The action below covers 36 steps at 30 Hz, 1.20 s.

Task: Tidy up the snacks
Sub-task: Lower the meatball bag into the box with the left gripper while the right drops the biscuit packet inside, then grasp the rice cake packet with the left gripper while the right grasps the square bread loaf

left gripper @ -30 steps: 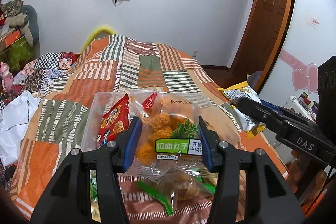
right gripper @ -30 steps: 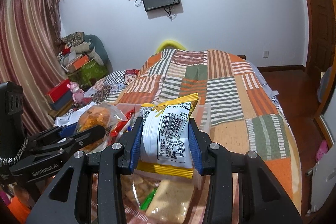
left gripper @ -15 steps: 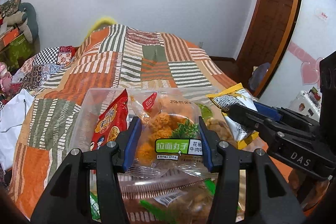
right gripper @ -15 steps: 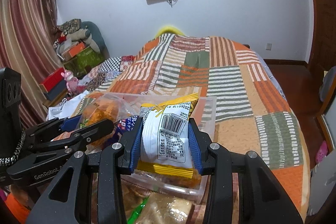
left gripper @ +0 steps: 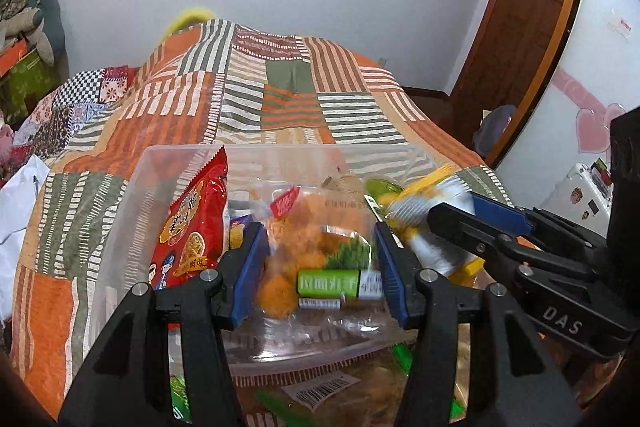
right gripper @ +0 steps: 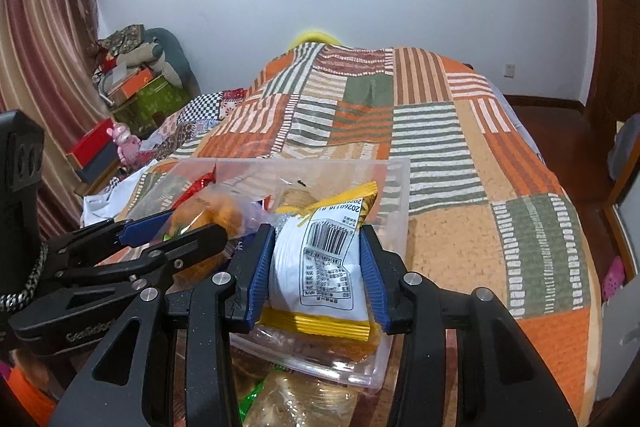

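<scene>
My left gripper (left gripper: 318, 273) is shut on a clear bag of orange snack balls (left gripper: 316, 259) with a green label, held inside a clear plastic bin (left gripper: 132, 211) on the bed. My right gripper (right gripper: 318, 277) is shut on a white and yellow snack packet (right gripper: 320, 267) with a barcode, held over the bin's right side (right gripper: 396, 211). The right gripper (left gripper: 460, 227) and its packet also show at the right of the left wrist view. A red snack bag (left gripper: 192, 227) stands in the bin's left part. The left gripper (right gripper: 180, 227) shows at the left of the right wrist view.
The bin rests on a patchwork quilt (left gripper: 256, 99). More wrapped snacks (left gripper: 328, 395) lie in front of the bin, under the grippers. Clutter and boxes (right gripper: 132, 87) stand left of the bed. A wooden door (left gripper: 516, 7) is at the right.
Both grippers have moved forward and down with their packets, from in front of the bin to inside or over it. The right gripper's packet has come closer to the left one.
</scene>
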Each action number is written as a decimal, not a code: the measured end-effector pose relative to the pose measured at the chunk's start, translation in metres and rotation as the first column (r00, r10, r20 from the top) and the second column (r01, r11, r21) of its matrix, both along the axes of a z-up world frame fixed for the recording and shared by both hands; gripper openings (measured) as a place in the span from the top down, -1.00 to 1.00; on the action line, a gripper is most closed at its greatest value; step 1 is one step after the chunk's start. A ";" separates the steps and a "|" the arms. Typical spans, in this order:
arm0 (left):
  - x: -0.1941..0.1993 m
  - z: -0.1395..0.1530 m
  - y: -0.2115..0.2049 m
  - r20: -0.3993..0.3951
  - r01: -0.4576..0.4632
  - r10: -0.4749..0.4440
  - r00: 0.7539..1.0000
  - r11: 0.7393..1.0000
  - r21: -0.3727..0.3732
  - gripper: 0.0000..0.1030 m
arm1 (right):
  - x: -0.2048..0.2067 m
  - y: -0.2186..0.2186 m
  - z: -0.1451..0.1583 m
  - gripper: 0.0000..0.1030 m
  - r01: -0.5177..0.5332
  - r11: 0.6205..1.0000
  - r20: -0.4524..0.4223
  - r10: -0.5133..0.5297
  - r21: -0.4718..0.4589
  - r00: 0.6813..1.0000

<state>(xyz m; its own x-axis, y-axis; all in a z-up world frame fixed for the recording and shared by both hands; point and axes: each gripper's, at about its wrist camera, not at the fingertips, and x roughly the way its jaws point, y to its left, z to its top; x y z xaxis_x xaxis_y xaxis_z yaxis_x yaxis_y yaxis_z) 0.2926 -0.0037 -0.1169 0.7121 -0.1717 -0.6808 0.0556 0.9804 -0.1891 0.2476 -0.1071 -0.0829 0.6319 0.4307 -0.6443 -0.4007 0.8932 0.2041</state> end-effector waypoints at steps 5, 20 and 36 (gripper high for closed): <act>-0.006 0.005 0.002 0.004 -0.010 0.010 1.000 1.000 -0.002 -0.09 | -0.002 -0.004 0.004 0.21 0.002 1.000 0.000 -0.002 0.019 1.000; -0.066 0.041 0.024 0.053 -0.049 0.048 0.997 0.998 0.028 -0.43 | -0.038 -0.012 0.031 0.08 -0.014 1.000 0.055 0.013 0.014 0.998; -0.135 0.023 0.064 0.018 -0.119 0.118 0.993 0.986 0.119 -0.78 | -0.076 -0.029 0.029 -0.09 0.017 1.000 0.045 -0.017 0.000 0.999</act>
